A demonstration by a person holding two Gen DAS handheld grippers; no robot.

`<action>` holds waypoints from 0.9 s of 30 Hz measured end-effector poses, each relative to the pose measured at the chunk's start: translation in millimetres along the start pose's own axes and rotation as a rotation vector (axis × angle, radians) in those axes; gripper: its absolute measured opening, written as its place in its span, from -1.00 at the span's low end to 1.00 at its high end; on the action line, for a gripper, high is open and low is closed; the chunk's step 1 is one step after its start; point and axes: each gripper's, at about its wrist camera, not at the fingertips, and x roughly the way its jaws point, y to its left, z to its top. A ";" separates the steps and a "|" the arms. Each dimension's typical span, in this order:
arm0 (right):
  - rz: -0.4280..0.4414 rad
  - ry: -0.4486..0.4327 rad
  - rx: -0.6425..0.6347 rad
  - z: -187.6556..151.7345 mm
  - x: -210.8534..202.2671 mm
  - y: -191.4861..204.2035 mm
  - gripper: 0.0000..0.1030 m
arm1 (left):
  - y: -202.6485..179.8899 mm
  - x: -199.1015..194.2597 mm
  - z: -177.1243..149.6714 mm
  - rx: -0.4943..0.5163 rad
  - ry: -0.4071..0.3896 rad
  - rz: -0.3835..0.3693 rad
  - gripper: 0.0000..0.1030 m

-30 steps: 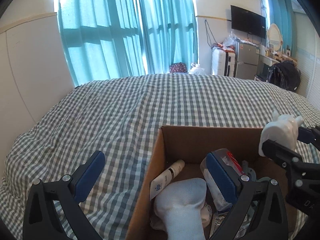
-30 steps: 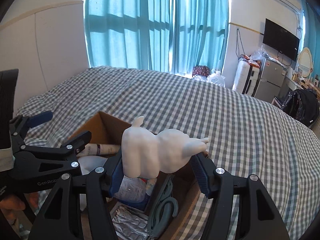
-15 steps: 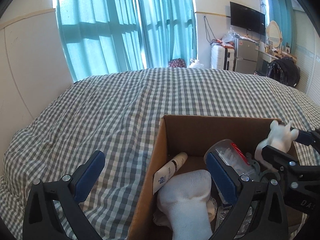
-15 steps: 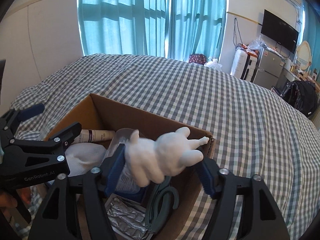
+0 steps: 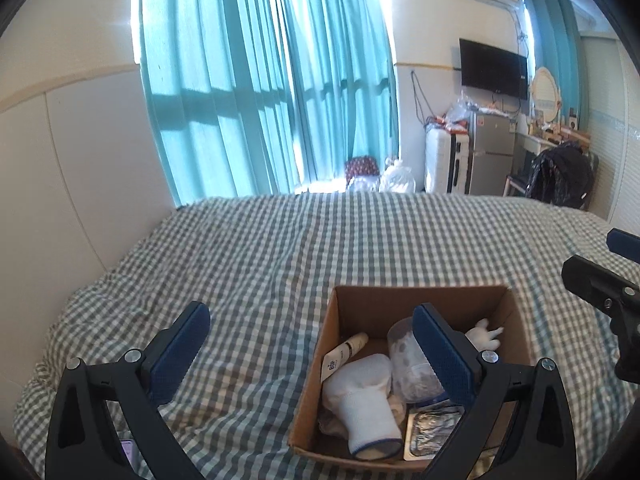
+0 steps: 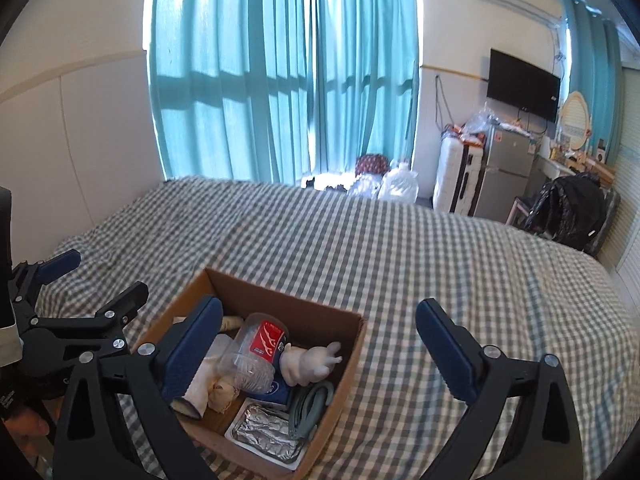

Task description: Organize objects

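Note:
A brown cardboard box [image 5: 420, 295] [image 6: 288, 307] stands on the checked bed. In it lie a white toy figure [image 6: 308, 362] [image 5: 482, 334], a clear plastic bottle with a red label [image 6: 256, 354], a white sock [image 5: 364, 400], a white tube [image 5: 346, 354], a foil pack [image 6: 264, 430] and a grey-green ring [image 6: 310, 402]. My right gripper [image 6: 320, 352] is open and empty, raised above the box's right side. My left gripper [image 5: 312, 354] is open and empty above the box's left edge. Each gripper shows at the edge of the other's view.
The green-and-white checked bedcover [image 5: 280, 248] spreads around the box. Teal curtains [image 5: 260, 92] hang behind the bed. A white suitcase [image 5: 444, 164], a small fridge [image 5: 490, 152], a wall TV [image 5: 492, 69] and a black bag [image 5: 560, 174] stand at the far right.
My right gripper opened and let go of the white toy figure, which now lies in the box. Both grippers have risen and pulled back from the box.

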 end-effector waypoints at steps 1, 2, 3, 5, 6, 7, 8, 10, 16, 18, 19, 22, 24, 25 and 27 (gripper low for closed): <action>0.000 -0.016 0.003 3.1 -11.9 -3.1 1.00 | -0.8 -9.0 2.1 0.000 -0.013 0.001 1.00; 0.001 -0.032 0.006 5.1 -25.0 -5.8 1.00 | 0.5 -18.2 4.0 -0.001 -0.026 0.000 1.00; 0.001 -0.048 0.006 6.8 -37.9 -8.0 1.00 | 0.9 -29.7 5.0 -0.004 -0.040 -0.001 1.00; -0.007 -0.081 0.000 9.1 -64.5 -10.1 1.00 | 2.8 -48.1 6.0 -0.012 -0.062 -0.012 1.00; -0.016 -0.101 -0.006 9.1 -79.5 -11.0 1.00 | 4.0 -58.2 6.0 -0.017 -0.072 -0.019 1.00; -0.023 -0.116 -0.014 8.5 -92.7 -11.0 1.00 | 5.0 -67.8 6.0 -0.021 -0.083 -0.025 1.00; -0.027 -0.128 -0.019 8.3 -102.6 -10.5 1.00 | 7.3 -75.6 5.9 -0.025 -0.092 -0.028 1.00; -0.039 -0.155 -0.031 5.8 -124.5 -10.4 1.00 | 8.8 -93.3 5.4 -0.032 -0.114 -0.031 1.00; -0.084 -0.225 -0.044 -13.4 -175.3 -5.8 1.00 | 8.1 -139.1 -5.3 -0.038 -0.174 -0.042 1.00; -0.084 -0.234 -0.028 -21.7 -187.3 -5.6 1.00 | 6.4 -152.4 -11.8 -0.043 -0.186 -0.052 1.00; -0.088 -0.242 -0.023 -25.8 -192.5 -5.3 1.00 | 6.9 -157.8 -14.5 -0.048 -0.192 -0.058 1.00; -0.106 -0.274 -0.015 -40.6 -206.5 -3.4 1.00 | 10.7 -173.0 -24.9 -0.079 -0.208 -0.063 1.00; -0.132 -0.298 -0.013 -52.9 -211.0 -1.3 1.00 | 13.1 -180.8 -33.7 -0.088 -0.228 -0.046 1.00; -0.147 -0.311 -0.019 -57.8 -210.5 -0.9 1.00 | 12.8 -182.7 -37.7 -0.086 -0.232 -0.027 1.00; -0.159 -0.312 -0.025 -71.7 -206.8 2.4 1.00 | 11.6 -185.1 -48.7 -0.082 -0.237 -0.005 1.00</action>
